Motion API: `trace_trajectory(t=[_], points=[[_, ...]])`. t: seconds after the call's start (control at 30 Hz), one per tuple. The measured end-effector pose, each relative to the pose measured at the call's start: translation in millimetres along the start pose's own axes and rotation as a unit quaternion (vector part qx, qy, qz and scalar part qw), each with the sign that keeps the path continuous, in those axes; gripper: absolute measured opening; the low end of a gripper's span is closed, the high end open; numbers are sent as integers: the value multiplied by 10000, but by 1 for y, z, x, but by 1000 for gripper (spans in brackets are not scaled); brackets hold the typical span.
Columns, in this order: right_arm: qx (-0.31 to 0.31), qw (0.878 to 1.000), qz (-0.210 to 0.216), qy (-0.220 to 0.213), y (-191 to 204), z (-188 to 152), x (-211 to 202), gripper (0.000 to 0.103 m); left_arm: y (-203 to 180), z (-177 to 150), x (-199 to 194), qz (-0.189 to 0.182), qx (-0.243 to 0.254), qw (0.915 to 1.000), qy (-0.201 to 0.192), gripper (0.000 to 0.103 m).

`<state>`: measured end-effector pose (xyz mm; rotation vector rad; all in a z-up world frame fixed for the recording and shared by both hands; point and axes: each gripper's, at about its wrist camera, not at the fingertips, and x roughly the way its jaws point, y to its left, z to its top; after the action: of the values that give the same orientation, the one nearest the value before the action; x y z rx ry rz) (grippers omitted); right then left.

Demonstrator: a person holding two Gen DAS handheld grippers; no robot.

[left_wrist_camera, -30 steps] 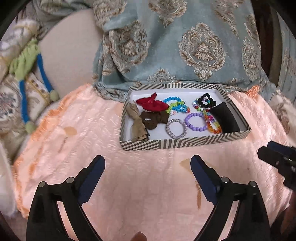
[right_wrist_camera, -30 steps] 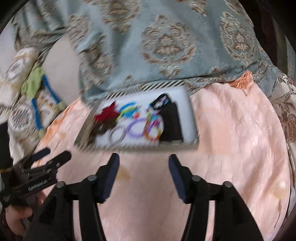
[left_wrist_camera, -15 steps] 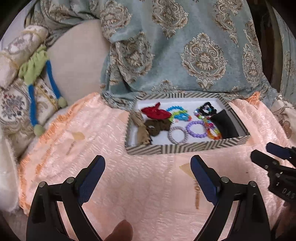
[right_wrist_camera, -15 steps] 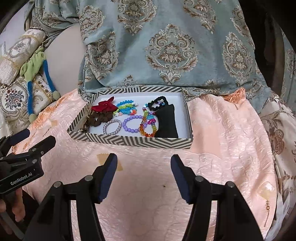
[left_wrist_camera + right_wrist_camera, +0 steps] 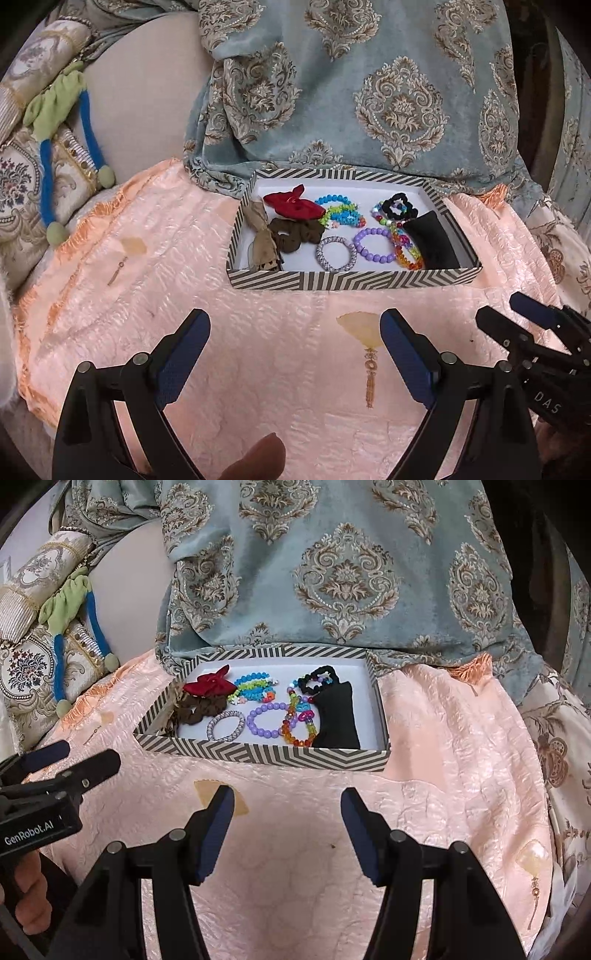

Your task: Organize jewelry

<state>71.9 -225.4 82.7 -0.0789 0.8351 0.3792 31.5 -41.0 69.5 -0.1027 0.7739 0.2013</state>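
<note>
Bracelets (image 5: 373, 245) and scrunchies (image 5: 295, 233) lie in striped box (image 5: 351, 278).

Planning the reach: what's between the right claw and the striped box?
Only bare peach cloth lies between the right claw and the striped box, shown in the right wrist view.

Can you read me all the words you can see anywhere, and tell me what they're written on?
"GenRobot.AI": white letters on the black body of the left gripper, seen from the right wrist camera.
"DAS": white letters on the black body of the right gripper, seen from the left wrist camera; the word runs on behind the left gripper's finger, so the rest can't be read.
No words show on the striped box, the jewelry or the cloths.
</note>
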Motion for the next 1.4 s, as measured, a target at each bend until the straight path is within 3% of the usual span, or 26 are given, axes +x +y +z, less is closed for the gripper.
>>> trace_trajectory(t=[0.23,0.63,1.4], points=[[-19,10000,-30,-19,0,-1,-1,63,-3,-5,2,110,82,9999,32,80],[-3,9999,8,-162,0,1,-6,63,-18,-10,7,-19,307,9994,138,80],[-40,9998,-25,-207,2,3,-9,63,-21,-11,6,-84,272,9995,130,80]])
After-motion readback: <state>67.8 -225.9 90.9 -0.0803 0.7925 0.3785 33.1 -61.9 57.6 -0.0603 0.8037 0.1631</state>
